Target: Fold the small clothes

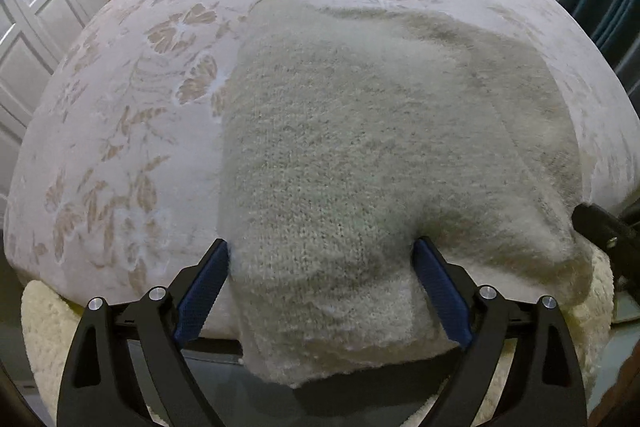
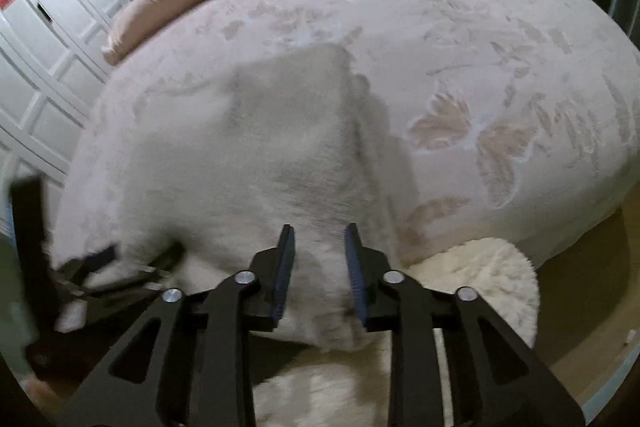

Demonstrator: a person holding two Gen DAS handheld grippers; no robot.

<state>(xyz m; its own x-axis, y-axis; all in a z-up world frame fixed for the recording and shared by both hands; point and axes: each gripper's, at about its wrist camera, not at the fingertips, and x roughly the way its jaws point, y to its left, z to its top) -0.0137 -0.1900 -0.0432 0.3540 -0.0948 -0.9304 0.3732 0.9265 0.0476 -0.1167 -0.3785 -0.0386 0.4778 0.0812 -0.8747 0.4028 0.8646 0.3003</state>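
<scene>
**Left wrist view: sweater overhangs the near edge, slip risk on both grips**

Bed (image 1: 120, 131): patterned cover ahead of both tools, with a fluffy white rug (image 2: 492, 275) below its near edge. Any slip drops the knit off the bed onto that rug.

Sweater (image 1: 360, 147): fuzzy off-white knit, partly folded, lying ahead of the tools. Its near hem hangs over the bed edge, between the fingers of each tool.

Left gripper (image 1: 322, 287): jaws wide, with a broad hem section between the blue pads. Pads touch the knit edges, but I can't call it clamped. Risk: closing from here bunches a thick wad, so the fold line goes crooked.

Right gripper (image 2: 320, 267): jaws narrowed, a gap still visible, fabric in between. The right wrist view is blurred, so grip contact can't be confirmed. Risk: a loose pinch on fluffy knit pulls out as soon as it's lifted.

Other risks:
- Uneven lift between the two tools would skew the fold.
- Dragging rather than lifting would undo the layers already stacked.
- Left tool shows at the left edge of the right wrist view, so there's collision risk if the two converge.
</scene>
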